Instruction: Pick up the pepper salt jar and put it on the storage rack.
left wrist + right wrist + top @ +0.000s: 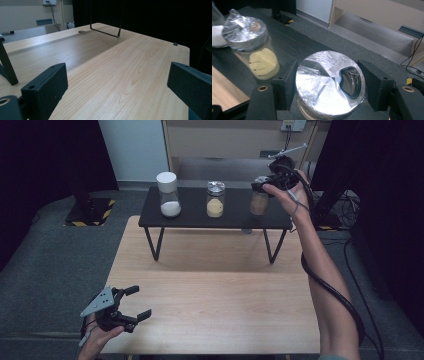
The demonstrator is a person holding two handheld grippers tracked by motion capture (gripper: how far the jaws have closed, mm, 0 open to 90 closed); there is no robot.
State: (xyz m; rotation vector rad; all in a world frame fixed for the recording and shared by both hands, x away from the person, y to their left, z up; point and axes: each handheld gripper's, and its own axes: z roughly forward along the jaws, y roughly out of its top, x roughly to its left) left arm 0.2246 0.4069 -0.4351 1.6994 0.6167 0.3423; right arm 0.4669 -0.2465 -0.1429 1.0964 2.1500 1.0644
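Note:
Three jars stand in a row on a low black shelf (195,216). My right gripper (265,187) reaches the rightmost one, a jar of brown powder (259,204). In the right gripper view the two black jaws of that gripper (329,75) press on either side of its foil-wrapped lid (317,85), shut on the jar. The jar still rests on the shelf. My left gripper (140,302) hovers over the near left corner of the wooden table (215,290). The left gripper (117,75) is open, with only bare wood between its jaws.
A jar of yellow powder (215,200) (263,62) stands mid-shelf, close beside the gripped jar. A white-capped jar of white powder (169,195) is at the shelf's left end. The shelf stands on thin wire legs (152,242) at the table's far edge. A cable (335,290) trails along my right forearm.

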